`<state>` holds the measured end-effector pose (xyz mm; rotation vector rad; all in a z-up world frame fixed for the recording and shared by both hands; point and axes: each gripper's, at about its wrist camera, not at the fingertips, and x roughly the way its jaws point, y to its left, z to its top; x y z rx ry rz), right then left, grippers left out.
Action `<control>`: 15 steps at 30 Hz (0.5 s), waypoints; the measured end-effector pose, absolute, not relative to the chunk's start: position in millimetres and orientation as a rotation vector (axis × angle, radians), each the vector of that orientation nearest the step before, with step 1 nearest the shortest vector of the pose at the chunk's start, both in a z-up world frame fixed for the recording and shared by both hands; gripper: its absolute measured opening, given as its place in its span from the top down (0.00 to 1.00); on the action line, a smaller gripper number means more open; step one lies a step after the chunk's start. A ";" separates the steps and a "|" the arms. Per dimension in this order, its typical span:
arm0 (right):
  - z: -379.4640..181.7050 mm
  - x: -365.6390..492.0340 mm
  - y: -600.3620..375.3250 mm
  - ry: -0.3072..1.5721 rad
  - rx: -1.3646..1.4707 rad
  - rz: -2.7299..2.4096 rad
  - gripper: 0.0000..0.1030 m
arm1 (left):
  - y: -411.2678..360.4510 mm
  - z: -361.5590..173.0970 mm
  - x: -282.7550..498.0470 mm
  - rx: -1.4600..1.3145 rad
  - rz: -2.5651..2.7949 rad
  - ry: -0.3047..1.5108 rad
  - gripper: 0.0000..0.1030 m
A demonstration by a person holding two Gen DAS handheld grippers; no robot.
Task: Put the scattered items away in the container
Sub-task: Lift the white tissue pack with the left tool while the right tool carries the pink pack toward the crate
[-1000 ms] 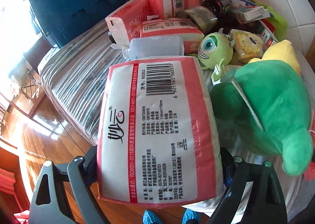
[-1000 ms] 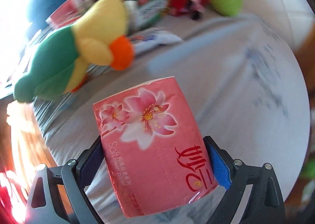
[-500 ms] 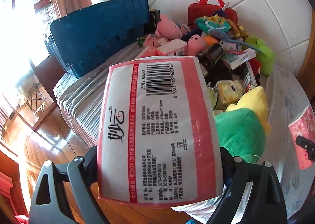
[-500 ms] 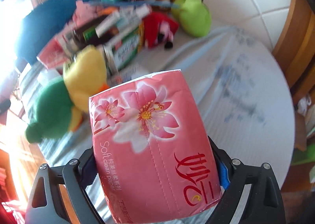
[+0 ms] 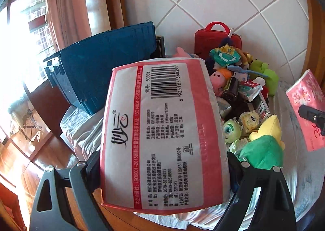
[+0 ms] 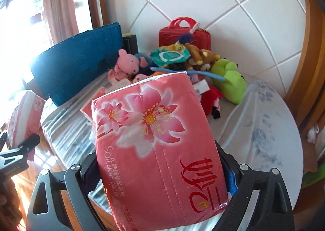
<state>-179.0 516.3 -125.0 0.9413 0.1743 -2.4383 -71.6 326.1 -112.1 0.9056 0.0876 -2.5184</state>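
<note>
Both grippers are rising from the table (image 6: 264, 129), pointing downward. Left gripper (image 5: 162, 172) is clamping a tissue pack, barcode up (image 5: 162, 129); right gripper (image 6: 160, 172) is clamping a pink floral tissue pack (image 6: 158, 145). Beyond the packs, a toy pile (image 5: 243, 92) is crowding the table; bare cloth is lying right of it. Behind, a blue crate (image 5: 101, 72) is standing, its contents hidden.

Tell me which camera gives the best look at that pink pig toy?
The right wrist view: the pink pig sits whole beside the blue crate. In the left wrist view the held tissue pack hides it, leaving only a pink sliver.
</note>
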 end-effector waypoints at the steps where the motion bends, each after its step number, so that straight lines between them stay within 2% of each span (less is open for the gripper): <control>1: -120.6 -170.3 501.8 0.158 0.939 -2.449 0.09 | 313.3 -109.4 -64.7 0.898 -2.532 0.081 0.11; 5: -108.0 -139.7 444.4 0.139 0.926 -2.468 0.09 | 268.1 -100.6 -47.4 0.903 -2.581 0.040 0.11; 8: -101.5 -126.5 406.3 0.148 0.912 -2.463 0.09 | 235.2 -98.6 -42.9 0.901 -2.593 0.084 0.11; 15: -84.3 -140.5 343.7 0.180 0.818 -2.444 0.09 | 184.9 -93.1 -52.4 0.847 -2.559 0.099 0.11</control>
